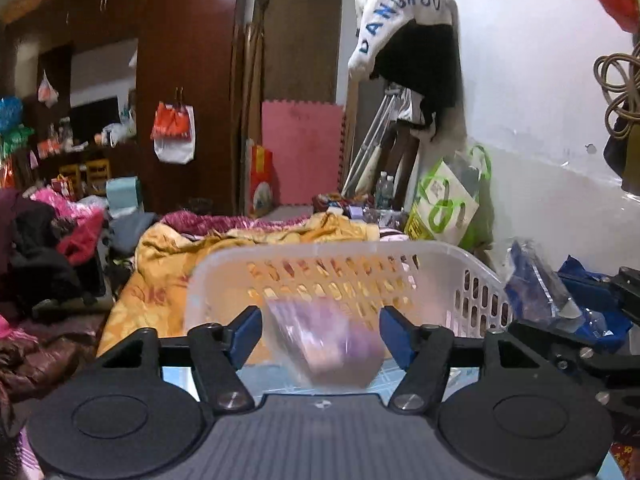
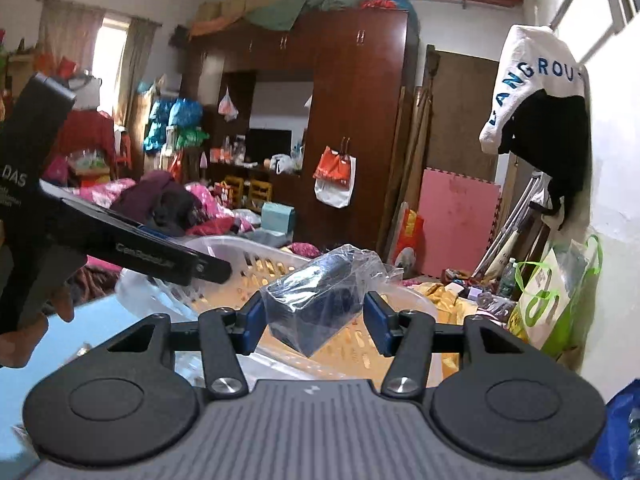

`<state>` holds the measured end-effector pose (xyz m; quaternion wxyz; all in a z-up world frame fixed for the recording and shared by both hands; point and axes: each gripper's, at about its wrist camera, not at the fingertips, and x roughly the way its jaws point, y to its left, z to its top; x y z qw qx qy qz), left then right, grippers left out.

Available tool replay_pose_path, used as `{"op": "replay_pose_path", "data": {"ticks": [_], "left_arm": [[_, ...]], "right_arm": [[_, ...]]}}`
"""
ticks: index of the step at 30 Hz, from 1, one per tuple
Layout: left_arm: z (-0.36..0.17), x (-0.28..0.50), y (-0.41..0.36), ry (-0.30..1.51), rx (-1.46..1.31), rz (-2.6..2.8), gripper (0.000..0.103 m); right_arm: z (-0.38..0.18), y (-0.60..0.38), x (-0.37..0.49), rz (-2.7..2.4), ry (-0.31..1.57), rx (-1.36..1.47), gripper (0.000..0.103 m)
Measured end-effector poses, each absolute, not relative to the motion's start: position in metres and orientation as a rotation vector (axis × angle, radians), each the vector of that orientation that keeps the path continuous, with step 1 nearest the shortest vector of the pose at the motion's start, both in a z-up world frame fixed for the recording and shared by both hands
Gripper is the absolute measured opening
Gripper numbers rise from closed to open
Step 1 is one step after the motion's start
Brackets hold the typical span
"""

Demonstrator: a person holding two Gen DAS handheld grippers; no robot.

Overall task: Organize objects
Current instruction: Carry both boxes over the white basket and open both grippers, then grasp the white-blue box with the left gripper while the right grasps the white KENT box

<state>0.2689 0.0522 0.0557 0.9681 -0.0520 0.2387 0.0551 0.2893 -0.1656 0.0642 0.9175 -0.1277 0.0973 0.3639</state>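
Note:
A white perforated plastic basket [image 1: 460,276] stands on the bed ahead of both grippers; it also shows in the right wrist view [image 2: 408,300]. My left gripper [image 1: 320,332] is open; a blurred pink-purple packet in clear plastic [image 1: 332,344] hangs between its fingers, over the basket's near side, and touches neither pad. My right gripper [image 2: 314,316] is shut on a dark blue packet wrapped in clear plastic [image 2: 316,300] and holds it above the basket's near rim. The left gripper's black body [image 2: 132,248] shows at the left of the right wrist view.
A yellow patterned quilt [image 1: 160,280] lies behind the basket. Blue wrapped packets [image 1: 536,296] lie to the basket's right. A green-white bag [image 1: 444,204] leans on the white wall. Piles of clothes [image 1: 52,248] fill the left. A light blue surface [image 2: 92,320] lies under the grippers.

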Motion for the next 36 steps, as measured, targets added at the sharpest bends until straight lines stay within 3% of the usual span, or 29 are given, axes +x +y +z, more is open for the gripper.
{"op": "replay_pose_path", "data": {"ticks": [1, 3, 5, 8, 10, 18, 27, 34, 36], "left_arm": [[0.055, 0.268, 0.054, 0.48, -0.105, 0.117, 0.079], [0.053, 0.268, 0.055, 0.482, -0.102, 0.127, 0.091], [0.054, 0.259, 0.059, 0.472, -0.106, 0.132, 0.092], [0.058, 0.226, 0.06, 0.42, -0.072, 0.121, 0.092], [0.058, 0.196, 0.058, 0.399, -0.05, 0.111, 0.097], [-0.006, 0.072, 0.036, 0.471, -0.008, 0.097, 0.097], [-0.048, 0.085, 0.006, 0.57, 0.075, 0.158, 0.097], [-0.057, 0.087, 0.006, 0.567, 0.044, 0.138, 0.097], [-0.057, 0.088, 0.005, 0.558, 0.064, 0.132, 0.097]], "right_arm": [[0.062, -0.165, 0.288, 0.752, 0.201, -0.271, 0.06], [0.06, -0.166, 0.285, 0.737, 0.191, -0.278, 0.089], [0.063, -0.171, 0.277, 0.724, 0.166, -0.274, 0.101], [0.069, -0.188, 0.258, 0.723, 0.152, -0.28, 0.103], [0.072, -0.2, 0.245, 0.715, 0.163, -0.293, 0.103], [0.03, -0.274, 0.173, 0.759, 0.255, -0.216, 0.103], [-0.043, -0.284, 0.173, 0.851, 0.356, 0.079, 0.102], [-0.05, -0.259, 0.165, 0.909, 0.368, 0.047, 0.082], [-0.052, -0.255, 0.164, 0.911, 0.372, 0.028, 0.069]]}}
